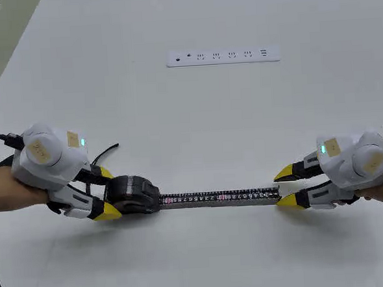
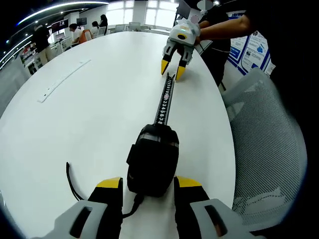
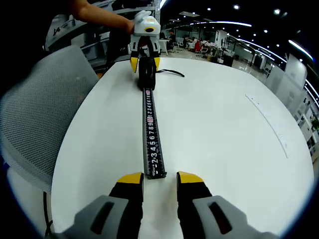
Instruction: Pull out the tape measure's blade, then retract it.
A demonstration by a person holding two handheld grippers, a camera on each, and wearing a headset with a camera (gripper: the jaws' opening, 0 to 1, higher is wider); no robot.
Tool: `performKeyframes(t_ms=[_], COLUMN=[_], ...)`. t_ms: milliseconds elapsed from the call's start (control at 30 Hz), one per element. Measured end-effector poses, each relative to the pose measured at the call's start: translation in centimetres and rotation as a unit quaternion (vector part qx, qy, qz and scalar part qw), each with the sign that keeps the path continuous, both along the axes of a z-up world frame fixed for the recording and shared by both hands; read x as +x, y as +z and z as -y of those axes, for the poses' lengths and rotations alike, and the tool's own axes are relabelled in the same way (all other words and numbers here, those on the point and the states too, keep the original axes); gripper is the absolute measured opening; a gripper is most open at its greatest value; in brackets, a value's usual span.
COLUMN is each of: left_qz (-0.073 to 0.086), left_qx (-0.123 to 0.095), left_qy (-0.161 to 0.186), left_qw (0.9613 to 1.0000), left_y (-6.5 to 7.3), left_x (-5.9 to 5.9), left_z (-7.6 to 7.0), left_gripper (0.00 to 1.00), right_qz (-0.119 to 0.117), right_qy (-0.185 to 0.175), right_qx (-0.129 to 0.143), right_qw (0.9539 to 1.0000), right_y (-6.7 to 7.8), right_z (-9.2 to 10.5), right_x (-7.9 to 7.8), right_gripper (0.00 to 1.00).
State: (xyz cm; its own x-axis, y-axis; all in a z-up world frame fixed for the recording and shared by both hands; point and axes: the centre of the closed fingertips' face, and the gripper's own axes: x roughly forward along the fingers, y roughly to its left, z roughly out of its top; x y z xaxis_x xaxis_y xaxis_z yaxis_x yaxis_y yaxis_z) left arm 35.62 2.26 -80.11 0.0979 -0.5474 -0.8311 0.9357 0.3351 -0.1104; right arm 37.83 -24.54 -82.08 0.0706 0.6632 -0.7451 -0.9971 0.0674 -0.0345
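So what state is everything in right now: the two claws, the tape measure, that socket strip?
Left claw: shut on the tape measure case.
Right claw: open, with the blade's tip between its jaws, not pinched.
Tape measure case: gripped from both sides.
Blade: pulled out, lying flat along the table, numbers up.
Power strip: lying flat, nothing plugged in.

table white | power strip lying flat | mesh chair beside table

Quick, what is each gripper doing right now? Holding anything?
Left gripper: closed, holding the tape measure by its case.
Right gripper: open, jaws on either side of the blade tip, not gripping it.
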Motion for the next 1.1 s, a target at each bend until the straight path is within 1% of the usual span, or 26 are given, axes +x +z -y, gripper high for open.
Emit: performKeyframes(t_ms=[67, 100, 133, 167, 200, 233, 267, 333, 367, 400, 433, 500, 600, 700, 767, 867, 967, 1033, 1100], left_qz=[0.002, 0.011, 0.014, 0.016, 0.015, 0.018, 0.024, 0.029, 0.034, 0.046, 0.050, 0.048, 0.049, 0.049, 0.050, 0.052, 0.057, 0.063, 0.071], left_qx=[-0.006, -0.011, -0.013, -0.018, -0.024, -0.028, -0.032, -0.043, -0.050, -0.055, -0.061, -0.071, -0.076, -0.075, -0.078, -0.087, -0.096, -0.101, -0.112], left_qy=[0.010, 0.016, 0.019, 0.027, 0.038, 0.043, 0.051, 0.068, 0.076, 0.086, 0.096, 0.106, 0.112, 0.116, 0.125, 0.136, 0.149, 0.158, 0.174], left_qw=[0.9999, 0.9997, 0.9996, 0.9993, 0.9989, 0.9986, 0.9979, 0.9963, 0.9953, 0.9938, 0.9923, 0.9907, 0.9896, 0.9891, 0.9878, 0.9855, 0.9825, 0.9801, 0.9758], left_y=[0.1, 0.2, 0.3, 0.5, 0.6, 0.6, 0.8, 1.0, 1.2, 1.4, 1.6, 1.8, 1.8, 1.6, 1.5, 1.7, 1.8, 2.0, 2.2], left_x=[-0.1, -0.1, 0.0, -0.1, -0.1, -0.1, -0.1, 0.0, 0.0, 0.1, 0.0, -0.4, -1.4, -2.1, -2.6, -3.0, -3.4, -3.6, -3.8], left_z=[-0.1, -0.1, -0.1, -0.2, -0.3, -0.3, -0.4, -0.5, -0.5, -0.6, -0.7, -0.7, -0.8, -0.8, -0.9, -0.8, -0.6, -0.5, -0.3], left_gripper=[0.41, 0.41, 0.41, 0.41, 0.41, 0.41, 0.42, 0.43, 0.43, 0.43, 0.43, 0.43, 0.44, 0.45, 0.47, 0.49, 0.50, 0.51, 0.52], right_qz=[0.000, -0.001, 0.000, 0.000, 0.000, 0.001, 0.001, 0.002, 0.003, 0.004, 0.004, 0.005, 0.006, 0.005, 0.005, 0.002, 0.004, 0.003, 0.005], right_qy=[-0.007, -0.012, -0.014, -0.018, -0.023, -0.025, -0.027, -0.031, -0.033, -0.036, -0.040, -0.043, -0.048, -0.056, -0.064, -0.077, -0.094, -0.104, -0.117], right_qx=[0.001, 0.001, 0.002, 0.004, 0.004, 0.005, 0.006, 0.007, 0.008, 0.009, 0.011, 0.013, 0.015, 0.017, 0.019, 0.025, 0.033, 0.040, 0.043], right_qw=[1.0000, 0.9999, 0.9999, 0.9998, 0.9997, 0.9997, 0.9996, 0.9995, 0.9994, 0.9993, 0.9991, 0.9990, 0.9987, 0.9983, 0.9978, 0.9967, 0.9950, 0.9938, 0.9922], right_y=[0.0, 0.1, 0.1, 0.2, 0.3, 0.4, 0.4, 0.5, 0.6, 0.6, 0.7, 0.8, 0.8, 0.8, 0.9, 1.1, 1.5, 1.7, 1.8], right_z=[0.3, 0.5, 0.6, 0.7, 0.9, 0.9, 1.1, 1.2, 1.3, 1.4, 1.4, 1.6, 1.7, 1.9, 2.1, 2.3, 2.5, 2.5, 2.4], right_x=[0.0, 0.0, 0.1, 0.1, 0.1, 0.1, 0.1, -0.1, -0.1, -0.2, -0.3, -0.5, -0.9, -1.1, -1.4, -1.7, -2.1, -2.4, -2.9], right_gripper=[0.26, 0.27, 0.27, 0.28, 0.29, 0.29, 0.30, 0.31, 0.31, 0.32, 0.33, 0.33, 0.34, 0.35, 0.36, 0.38, 0.39, 0.42, 0.45])
